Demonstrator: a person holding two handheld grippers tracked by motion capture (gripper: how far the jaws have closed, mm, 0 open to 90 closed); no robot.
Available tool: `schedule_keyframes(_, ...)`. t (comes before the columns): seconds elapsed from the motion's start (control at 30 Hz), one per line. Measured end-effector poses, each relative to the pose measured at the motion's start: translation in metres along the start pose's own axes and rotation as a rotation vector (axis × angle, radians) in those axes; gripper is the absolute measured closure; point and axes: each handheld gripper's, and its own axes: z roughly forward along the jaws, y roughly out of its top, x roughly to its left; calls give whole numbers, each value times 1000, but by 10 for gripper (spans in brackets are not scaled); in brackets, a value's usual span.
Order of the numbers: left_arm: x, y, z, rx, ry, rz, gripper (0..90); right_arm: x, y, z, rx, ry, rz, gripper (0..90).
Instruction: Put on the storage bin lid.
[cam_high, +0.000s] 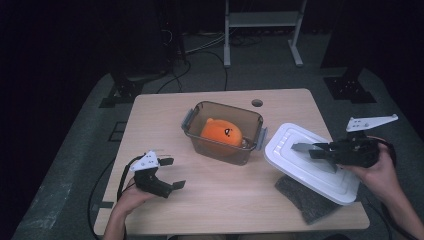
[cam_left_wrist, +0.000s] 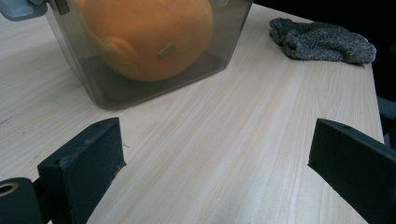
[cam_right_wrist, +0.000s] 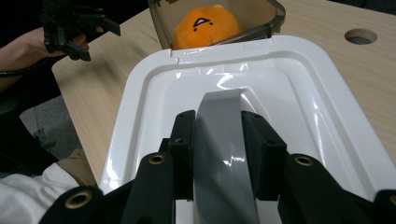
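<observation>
Right gripper (cam_right_wrist: 217, 140): jaws clamped on white lid's (cam_high: 305, 165) grey handle (cam_right_wrist: 224, 154). Left gripper (cam_high: 167, 174): jaws wide, empty. Left gripper view adds grey cloth (cam_left_wrist: 322, 41) at two o'clock.

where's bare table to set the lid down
Bare wood lies left of the clear bin, and along the near edge between the left gripper and the grey cloth. The right side is crowded by cloth and lid.

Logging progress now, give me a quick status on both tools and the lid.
Left tool open, empty, near the container. Right tool shut on lid handle; white lid off, beside container. Grey cloth partly under lid.
</observation>
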Motion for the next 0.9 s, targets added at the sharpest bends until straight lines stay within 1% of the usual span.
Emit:
schedule_keyframes(0.17, 1, 0, 0, -3, -1, -3, 26, 3, 14, 0, 3, 6, -14, 660)
schedule_keyframes(0.43, 1, 0, -1, -5, 0, -1, 26, 11, 40, 5, 4, 25, -48, 660)
schedule_keyframes(0.73, 1, 0, -1, -5, -2, 0, 26, 13, 63, 12, -3, 46, -68, 659)
schedule_keyframes(0.9, 1, 0, -1, -6, -4, -1, 26, 15, 76, 18, -3, 62, -79, 659)
